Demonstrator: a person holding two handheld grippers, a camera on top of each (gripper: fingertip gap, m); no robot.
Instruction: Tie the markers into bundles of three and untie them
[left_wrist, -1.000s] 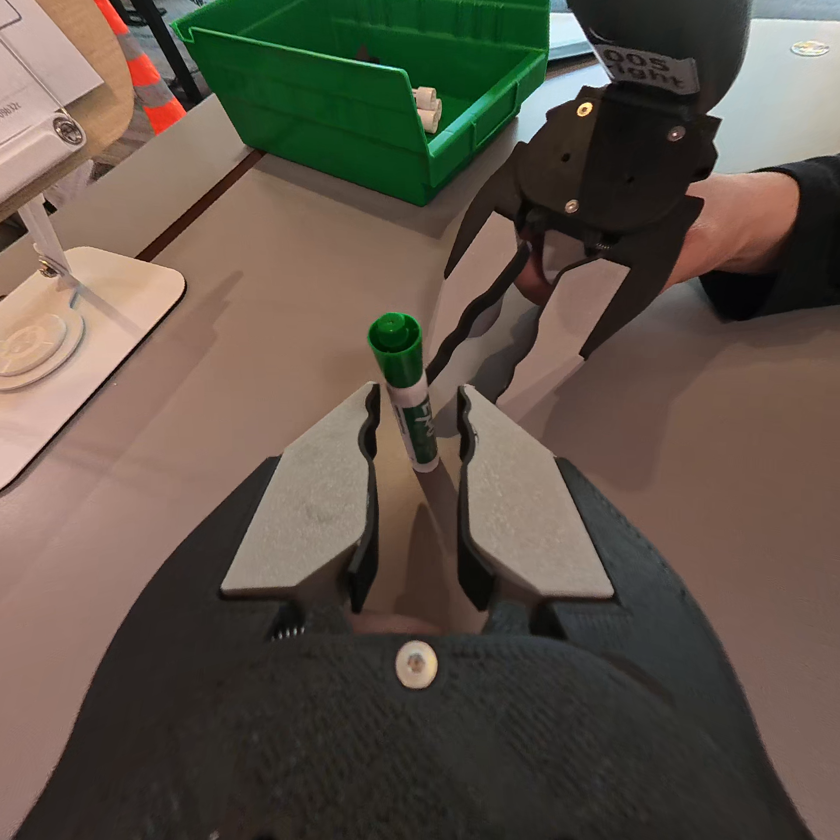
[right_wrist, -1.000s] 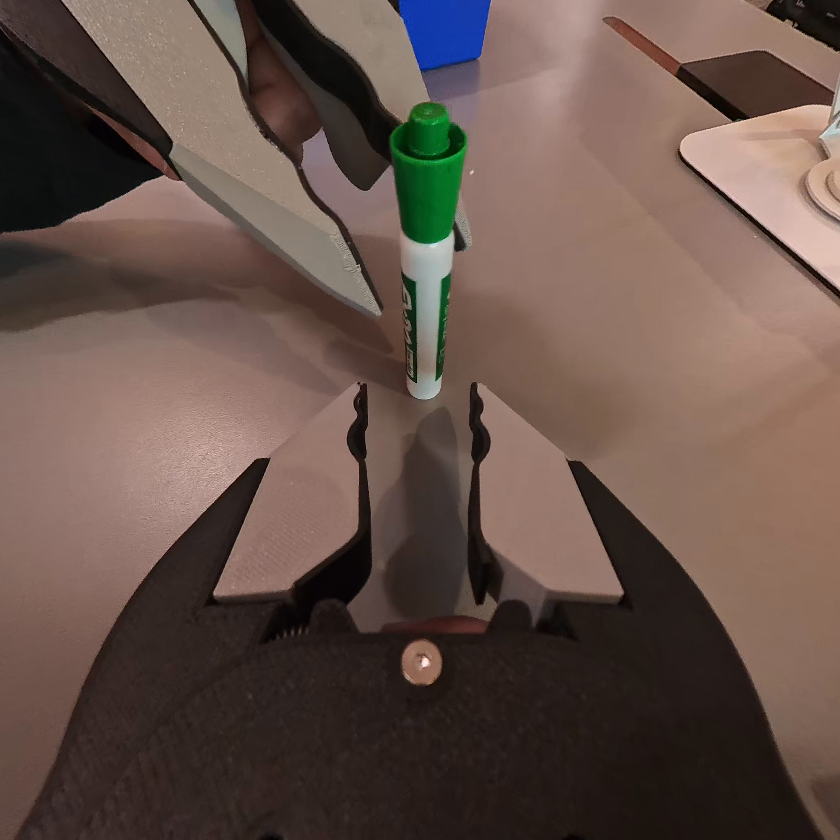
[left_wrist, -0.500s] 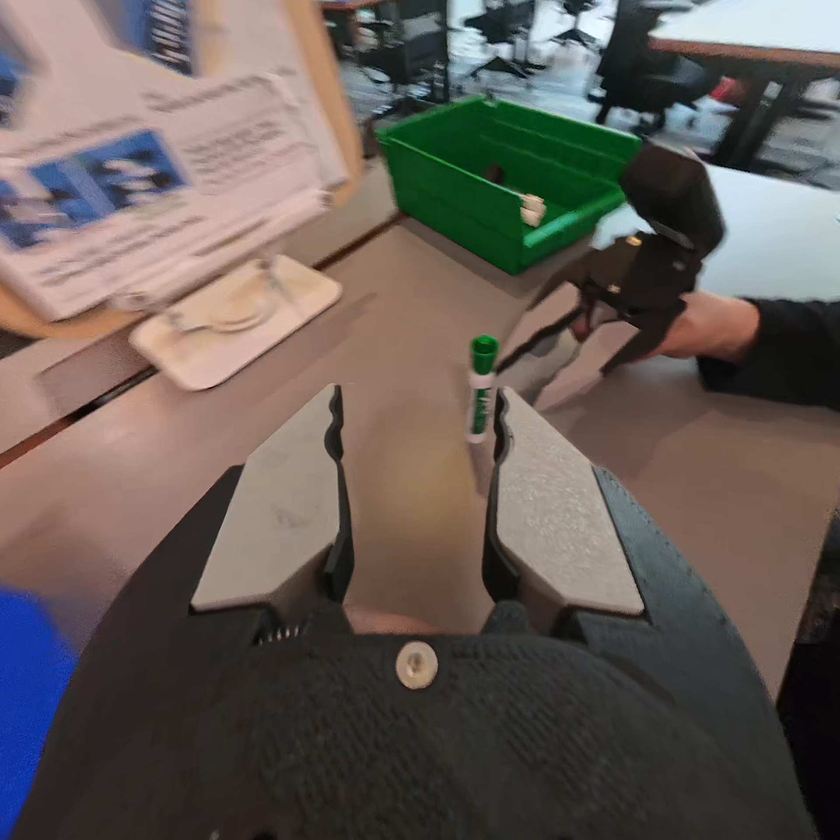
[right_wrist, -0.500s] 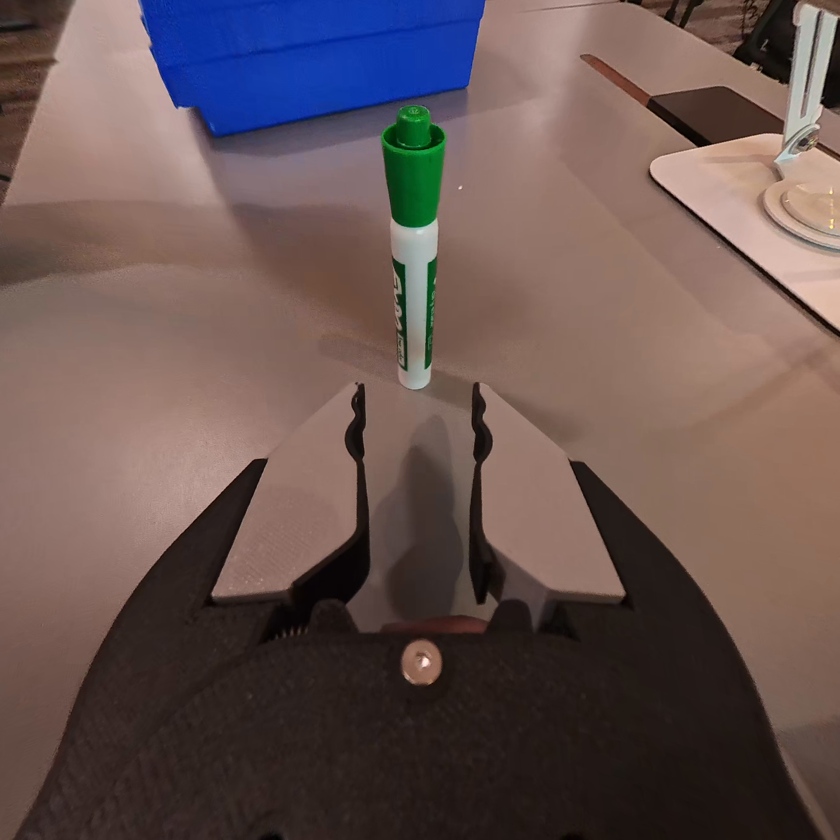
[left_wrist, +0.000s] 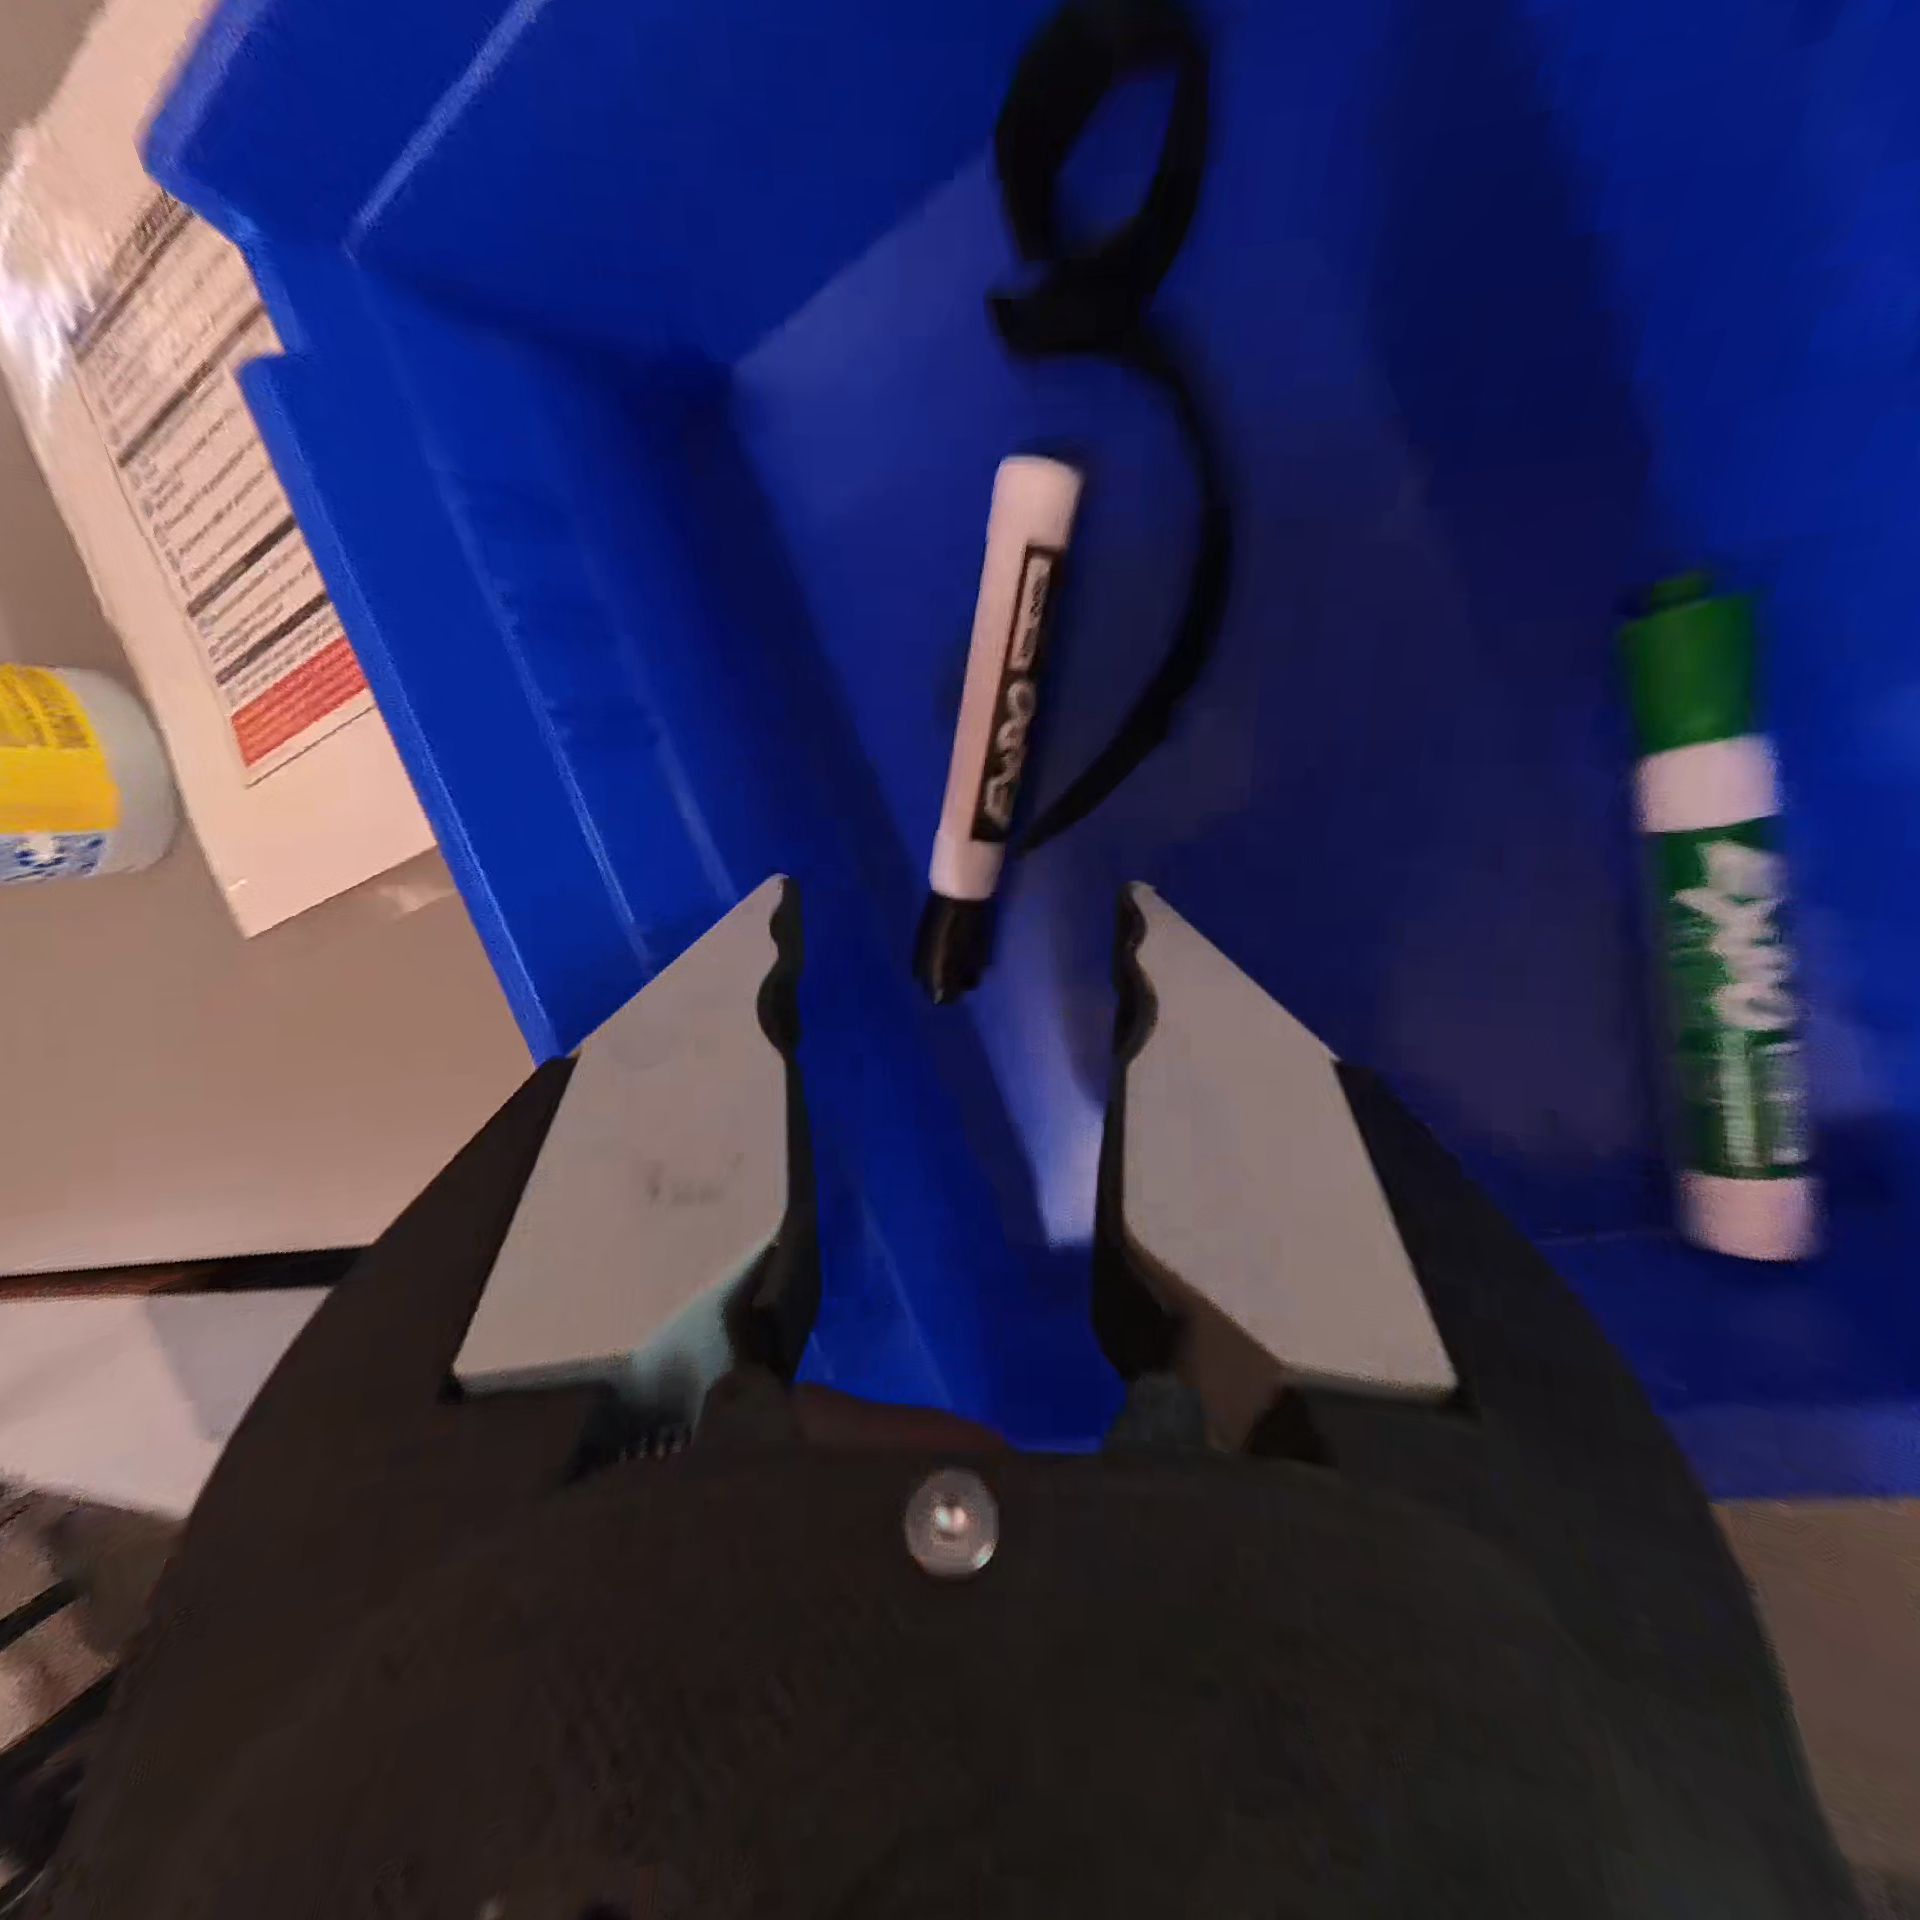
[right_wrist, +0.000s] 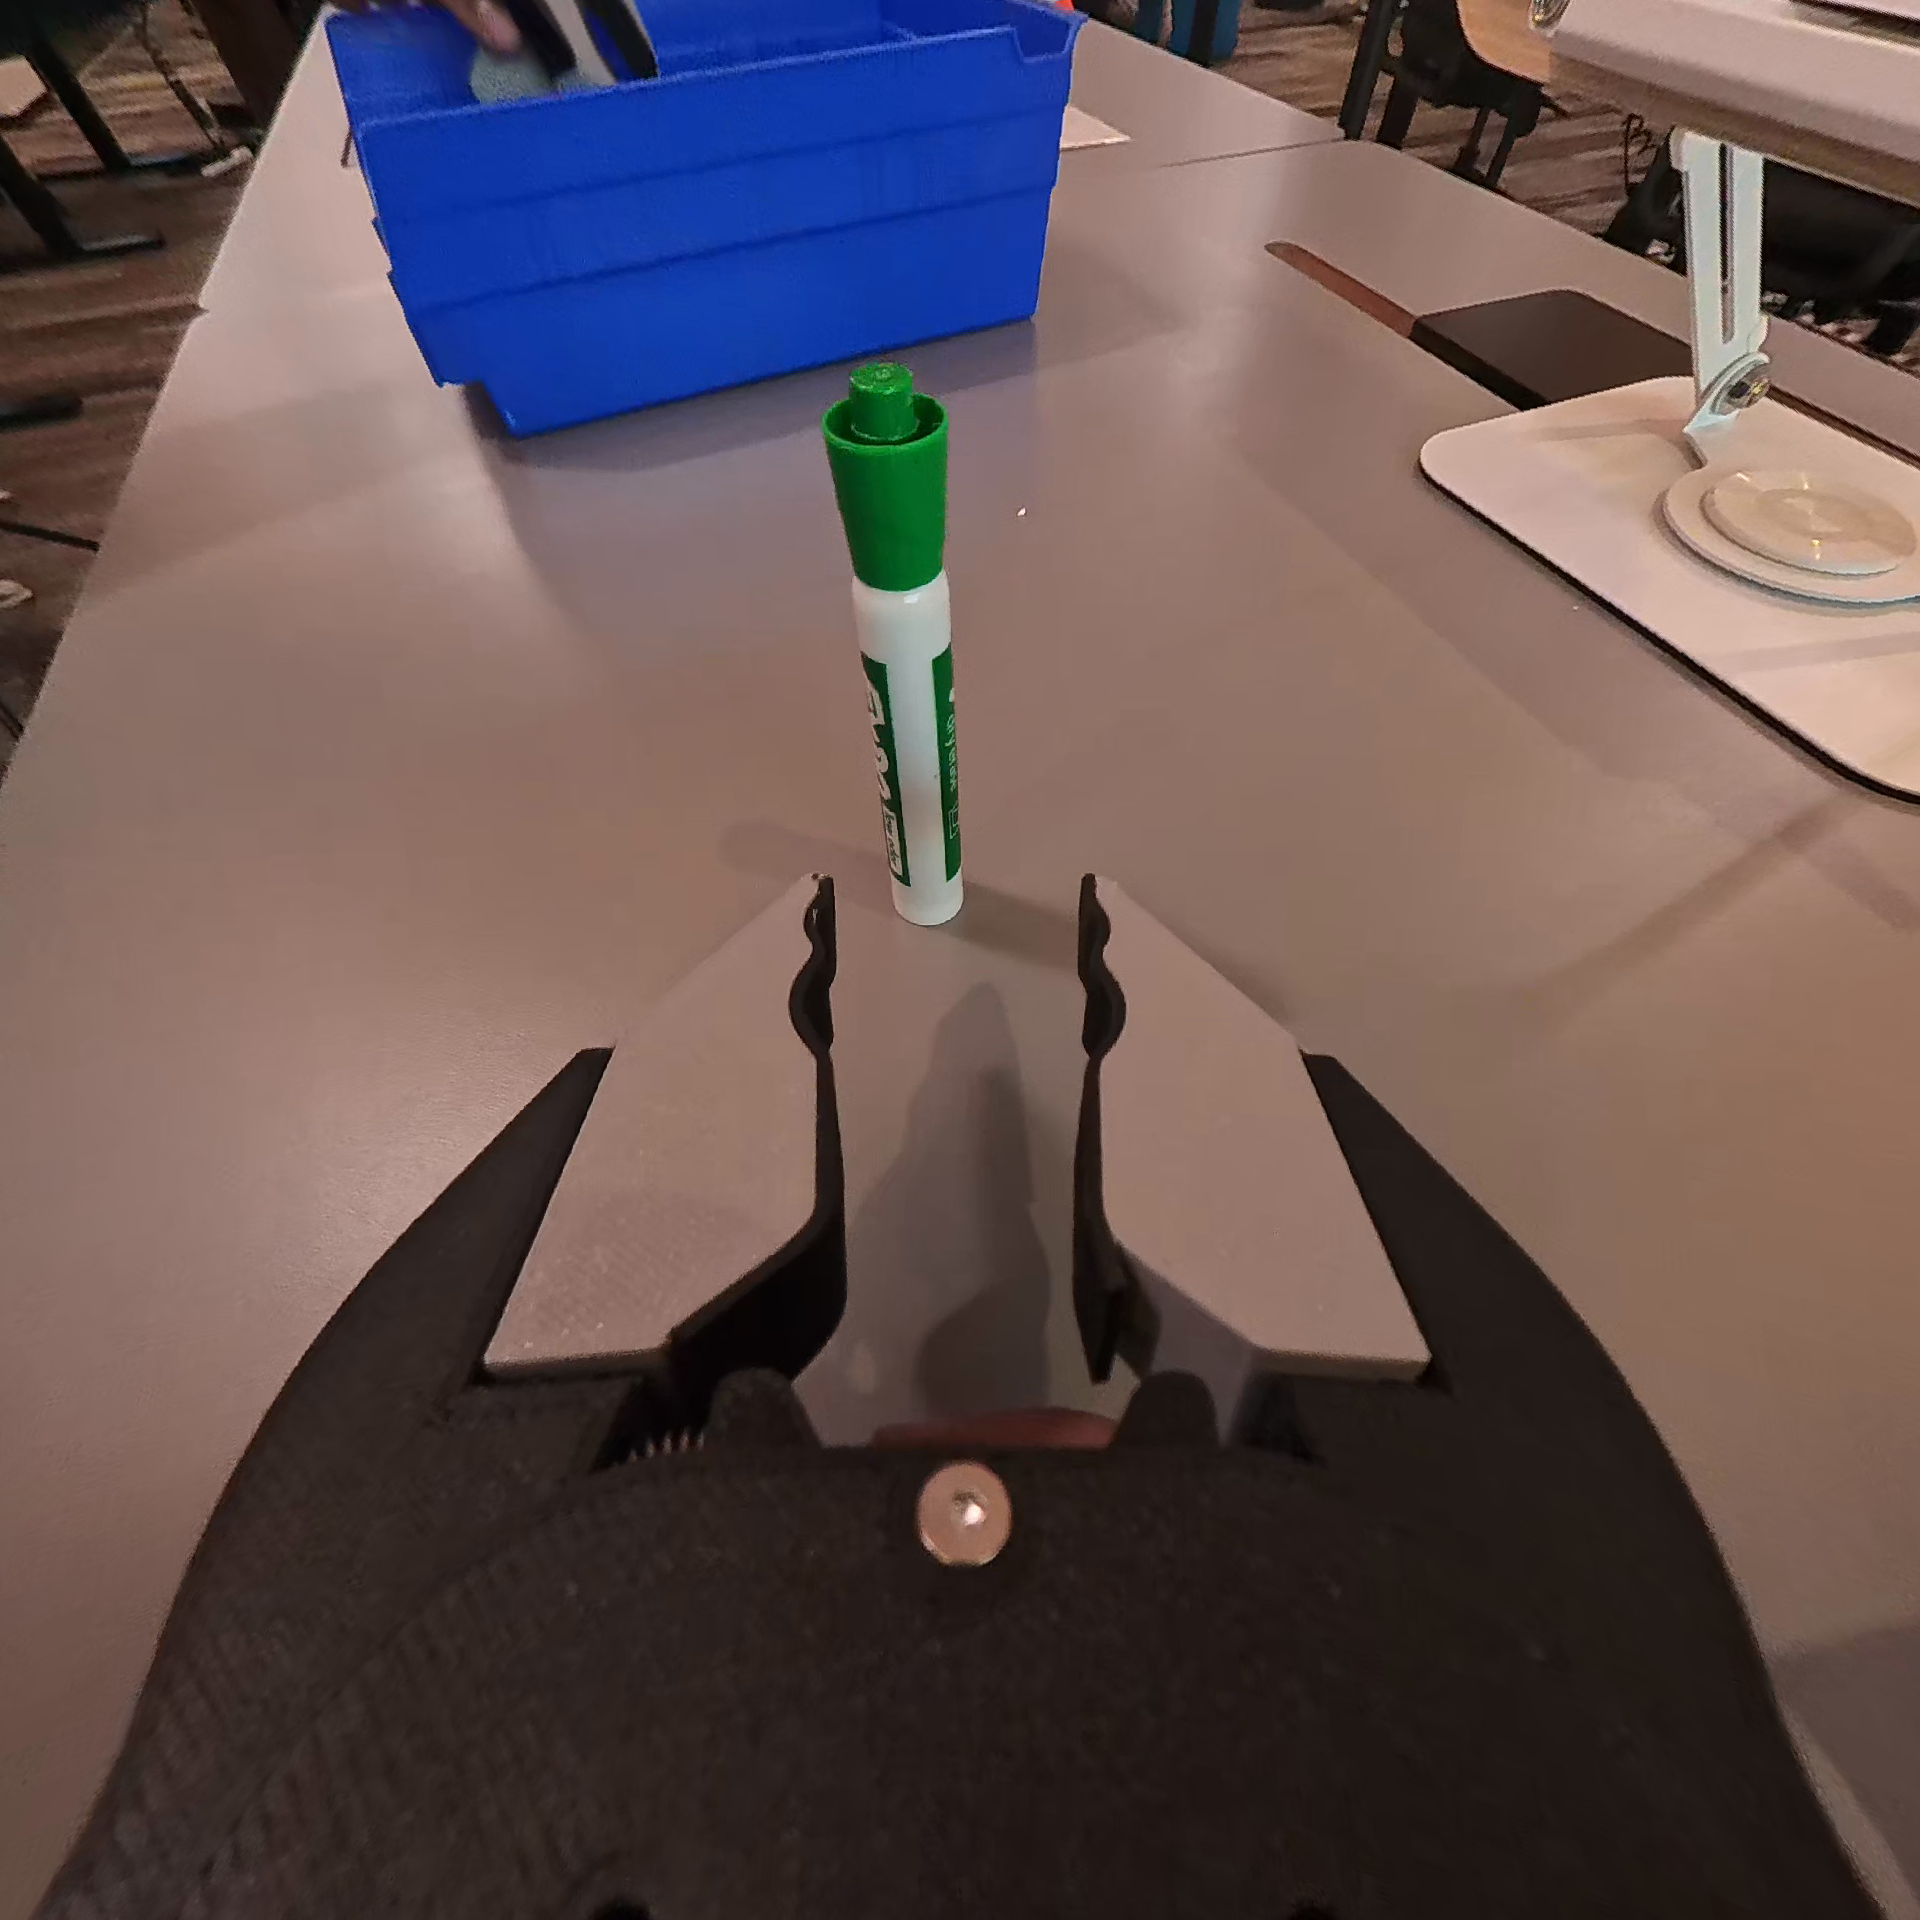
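My left gripper (left_wrist: 951, 904) is open and empty, reaching into the blue bin (left_wrist: 582, 582). In the bin lie a black-and-white marker (left_wrist: 1003, 686), whose dark tip points at my fingertips, a green marker (left_wrist: 1725, 914) to the right, and a black band or strap (left_wrist: 1122, 208) looped behind. My right gripper (right_wrist: 951, 894) is open and empty, low over the table. A green-capped marker (right_wrist: 904, 665) stands upright on the table just beyond its fingertips, not touched. The left gripper (right_wrist: 561, 42) shows far off over the blue bin (right_wrist: 727, 239).
A white stand base (right_wrist: 1714, 582) and a dark pad (right_wrist: 1538, 343) sit at the right of the grey table (right_wrist: 416, 727). A printed sheet (left_wrist: 208, 499) and a yellow-labelled bottle (left_wrist: 73, 769) lie left of the bin. About 50 cm separates my left fingertips from my right. The black band or strap (left_wrist: 1122, 208) lies some 12 cm from my left tips, 45 cm from my right tips.
My left gripper let go of the standing green marker, opened wider, and swung away left into the blue bin. My right gripper stayed open and drew back slightly from the marker.
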